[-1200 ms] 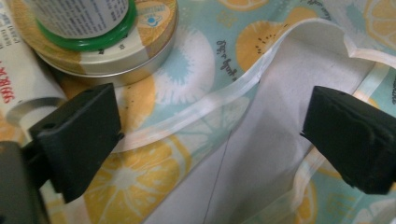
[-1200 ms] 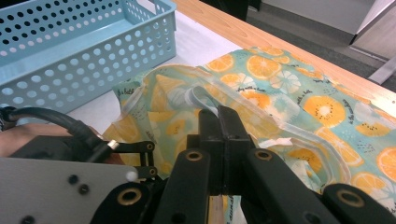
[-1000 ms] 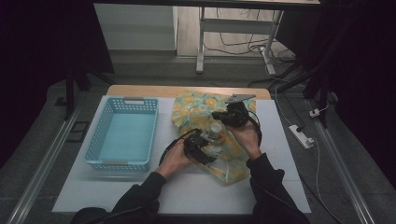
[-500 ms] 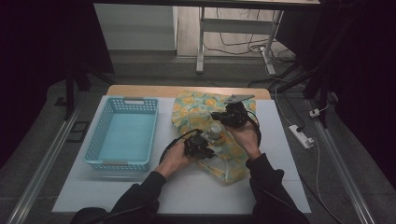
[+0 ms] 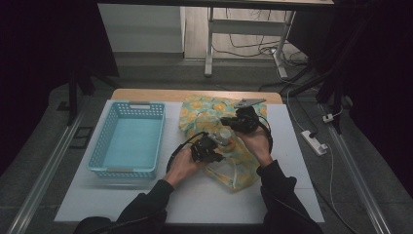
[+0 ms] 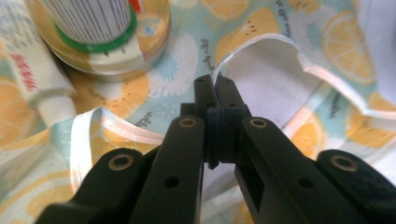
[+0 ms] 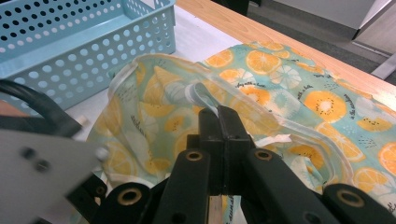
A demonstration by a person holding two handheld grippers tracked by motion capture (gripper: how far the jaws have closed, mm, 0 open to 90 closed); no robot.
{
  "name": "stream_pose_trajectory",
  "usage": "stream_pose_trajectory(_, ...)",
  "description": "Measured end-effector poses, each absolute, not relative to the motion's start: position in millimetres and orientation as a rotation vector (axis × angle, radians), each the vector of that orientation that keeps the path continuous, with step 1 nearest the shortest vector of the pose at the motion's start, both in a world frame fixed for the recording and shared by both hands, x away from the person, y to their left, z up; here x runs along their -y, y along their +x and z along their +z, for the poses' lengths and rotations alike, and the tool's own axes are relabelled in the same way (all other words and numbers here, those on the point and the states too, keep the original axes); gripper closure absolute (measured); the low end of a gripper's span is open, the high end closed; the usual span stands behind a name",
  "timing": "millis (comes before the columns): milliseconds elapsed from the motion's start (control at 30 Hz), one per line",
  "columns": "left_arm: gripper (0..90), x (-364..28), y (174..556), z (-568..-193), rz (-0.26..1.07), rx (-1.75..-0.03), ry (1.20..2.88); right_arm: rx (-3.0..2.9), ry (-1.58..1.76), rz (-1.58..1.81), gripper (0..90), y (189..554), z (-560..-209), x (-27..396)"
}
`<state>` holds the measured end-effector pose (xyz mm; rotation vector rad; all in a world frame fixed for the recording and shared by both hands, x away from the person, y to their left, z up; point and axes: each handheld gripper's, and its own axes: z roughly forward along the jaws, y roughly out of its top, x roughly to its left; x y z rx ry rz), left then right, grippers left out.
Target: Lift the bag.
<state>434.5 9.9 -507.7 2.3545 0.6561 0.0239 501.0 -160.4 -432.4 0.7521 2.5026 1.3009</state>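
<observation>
High view: a citrus-print cloth bag (image 5: 214,131) lies at the centre of the white table (image 5: 292,195), with the blue basket (image 5: 127,139) just to its left, nothing visible inside it. Both hands meet over the bag. The left gripper (image 5: 210,148) sits at the bag's lower middle and the right gripper (image 5: 238,123) just above and to the right of it. A small round container (image 5: 224,135) rests between them on or in the fabric. A power strip (image 5: 314,142) lies off the table's right edge, well apart from the work.

Left gripper view: the left gripper (image 6: 216,91) has just been closing, and its jaws now pinch the bag's white-edged rim (image 6: 243,49) at centre frame. In the upper left stands a jar with a green ring (image 6: 112,32), with a white tube (image 6: 28,74) beside it, both seemingly inside the bag.

Right gripper view: the right gripper (image 7: 218,122) is clamped on a white loop of the rim (image 7: 201,95) at centre; the basket (image 7: 70,42) fills the upper left.

Judging by this, both sides of the mouth are gripped and the items are in; lifting or closing the bag, perhaps moving it to the basket, remains. Nothing blocks that path.
</observation>
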Motion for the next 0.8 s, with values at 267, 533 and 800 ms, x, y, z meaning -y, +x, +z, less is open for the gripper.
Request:
stream_pose_trajectory(267, 89.5, -18.9, 429.7, -493.9, 0.048, -0.701, 2.333, -2.502, 0.724, 1.333, 90.0, 495.1, -424.2, 158.5)
stream_pose_trajectory(533, 89.6, -25.6, 427.6, -477.1, 0.04, -0.706, 2.297, -2.506, 0.703, 1.36, 90.0, 490.7, -417.4, 156.3)
stream_pose_trajectory(800, 89.6, -31.5, 429.0, -461.9, 0.026, -0.726, 2.244, -2.507, 0.686, 1.376, 90.0, 487.8, -409.7, 156.9)
